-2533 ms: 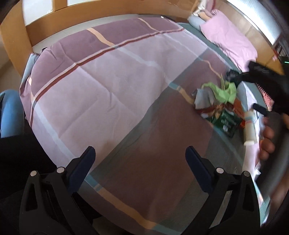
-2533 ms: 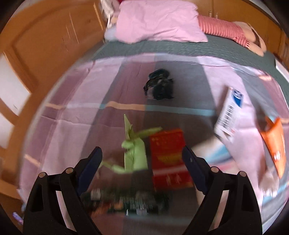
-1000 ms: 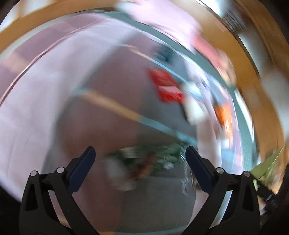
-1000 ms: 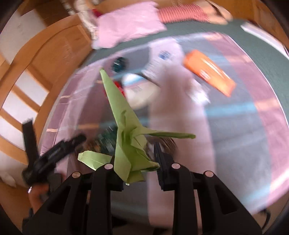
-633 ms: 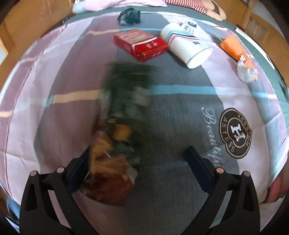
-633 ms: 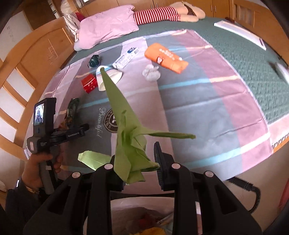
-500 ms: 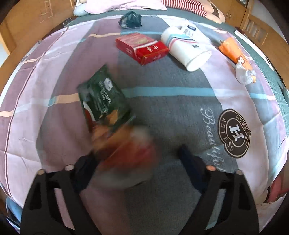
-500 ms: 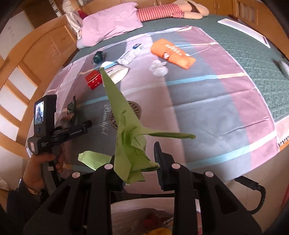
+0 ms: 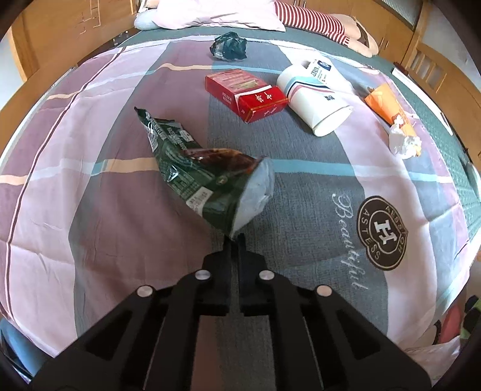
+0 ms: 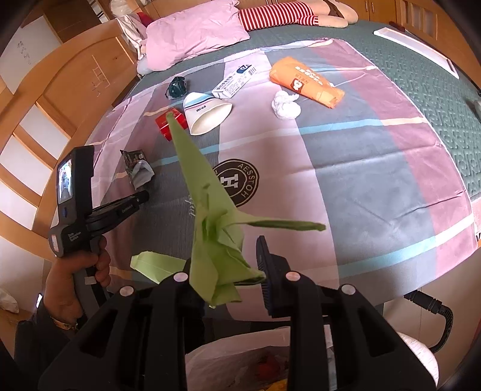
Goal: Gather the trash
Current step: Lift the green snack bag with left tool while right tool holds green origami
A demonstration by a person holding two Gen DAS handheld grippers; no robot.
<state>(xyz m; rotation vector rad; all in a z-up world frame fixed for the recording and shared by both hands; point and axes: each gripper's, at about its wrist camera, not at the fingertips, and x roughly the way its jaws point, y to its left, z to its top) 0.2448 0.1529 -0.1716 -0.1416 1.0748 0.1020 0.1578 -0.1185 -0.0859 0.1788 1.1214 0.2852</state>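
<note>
My left gripper (image 9: 235, 240) is shut on the corner of a dark green snack bag (image 9: 198, 171) and holds it just above the bedspread; the bag also shows in the right wrist view (image 10: 136, 168), in front of the left gripper (image 10: 141, 197). My right gripper (image 10: 231, 264) is shut on crumpled green paper (image 10: 210, 216) and holds it off the foot of the bed, above a white trash bag (image 10: 240, 361). On the bed lie a red box (image 9: 246, 93), a white paper cup (image 9: 315, 99), an orange packet (image 9: 387, 105) and a white tissue wad (image 9: 402, 144).
A dark crumpled wrapper (image 9: 230, 48) and a blue-and-white carton (image 10: 236, 79) lie further up the bed. A pink pillow (image 10: 192, 36) and a striped toy (image 10: 276, 13) lie at the head. A wooden frame (image 10: 60, 96) runs along the left side. A black cable (image 10: 430, 303) hangs at the right.
My left gripper has closed on the green snack bag and lifted its near end. My right gripper, holding the green paper, has barely moved.
</note>
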